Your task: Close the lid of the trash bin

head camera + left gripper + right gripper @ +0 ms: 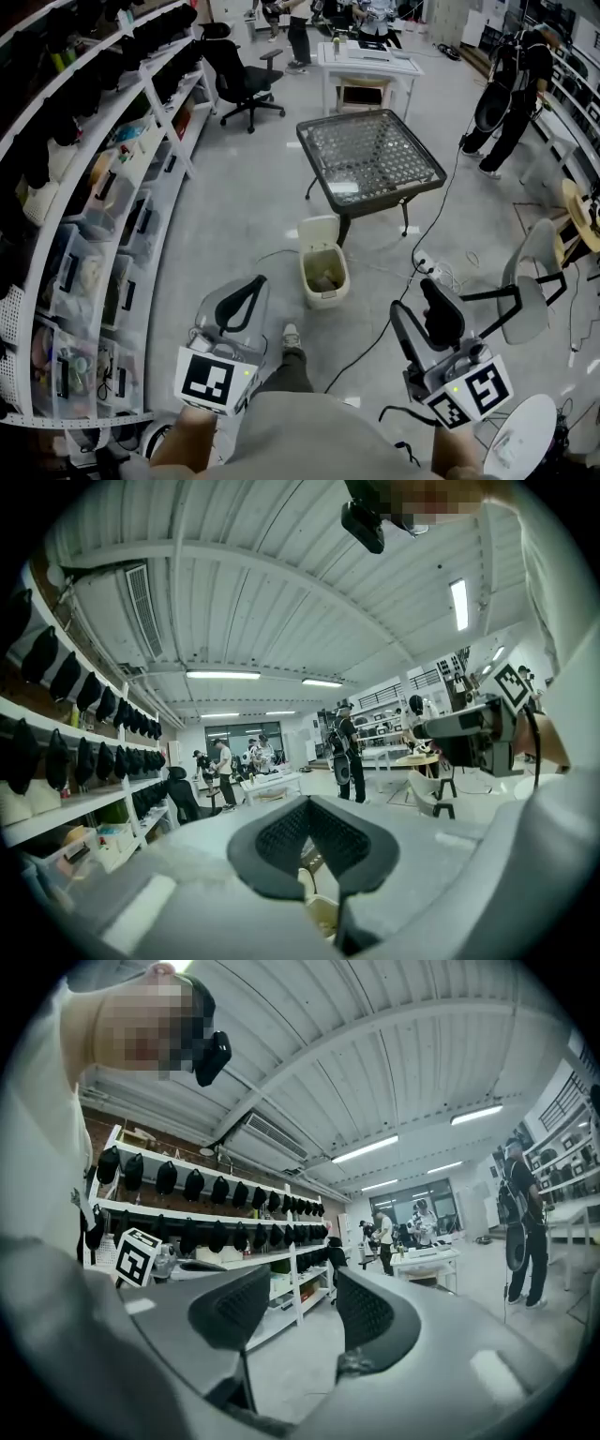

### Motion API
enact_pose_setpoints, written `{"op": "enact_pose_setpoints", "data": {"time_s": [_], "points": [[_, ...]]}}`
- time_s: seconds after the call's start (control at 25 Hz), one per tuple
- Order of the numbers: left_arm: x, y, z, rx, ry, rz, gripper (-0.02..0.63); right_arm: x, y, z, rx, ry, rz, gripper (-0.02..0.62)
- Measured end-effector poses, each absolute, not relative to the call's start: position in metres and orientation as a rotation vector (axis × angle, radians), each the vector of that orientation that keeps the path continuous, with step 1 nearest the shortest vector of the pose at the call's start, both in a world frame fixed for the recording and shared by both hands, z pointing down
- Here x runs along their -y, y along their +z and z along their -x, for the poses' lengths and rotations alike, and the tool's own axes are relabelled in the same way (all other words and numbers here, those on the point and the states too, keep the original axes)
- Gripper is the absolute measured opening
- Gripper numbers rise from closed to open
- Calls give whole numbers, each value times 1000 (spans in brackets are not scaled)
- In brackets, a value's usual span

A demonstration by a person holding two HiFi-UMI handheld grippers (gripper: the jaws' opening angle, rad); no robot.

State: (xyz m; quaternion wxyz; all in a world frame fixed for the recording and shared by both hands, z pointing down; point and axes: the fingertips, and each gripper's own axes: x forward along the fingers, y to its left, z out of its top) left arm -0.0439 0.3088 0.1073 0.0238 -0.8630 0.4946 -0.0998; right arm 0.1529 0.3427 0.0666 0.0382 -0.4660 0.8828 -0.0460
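The cream trash bin (324, 272) stands on the grey floor in the head view, just in front of the glass table. Its lid (318, 231) is up, standing at the bin's far side, and some rubbish shows inside. My left gripper (257, 281) is near the bottom left, short of the bin, shut with its tips touching and nothing held. My right gripper (414, 300) is at the bottom right, open and empty. In the left gripper view the shut gripper (309, 802) frames part of the bin (317, 897) below. The right gripper (302, 1288) points toward the shelves, open.
A black-framed glass-top table (372, 155) stands just beyond the bin. Long white shelves (112, 187) run down the left. A cable (427, 234) and power strip (424, 265) lie on the floor to the right, near a grey chair (525, 291). A person (511, 103) stands at the far right.
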Motion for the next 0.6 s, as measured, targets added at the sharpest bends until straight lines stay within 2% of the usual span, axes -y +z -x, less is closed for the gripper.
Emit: {"op": "enact_pose_setpoints", "data": {"time_s": [0.6], "points": [[-91,151,126,-1466,-462,2746,3,-111,116,-64,-2782,-363,1520,210]]}}
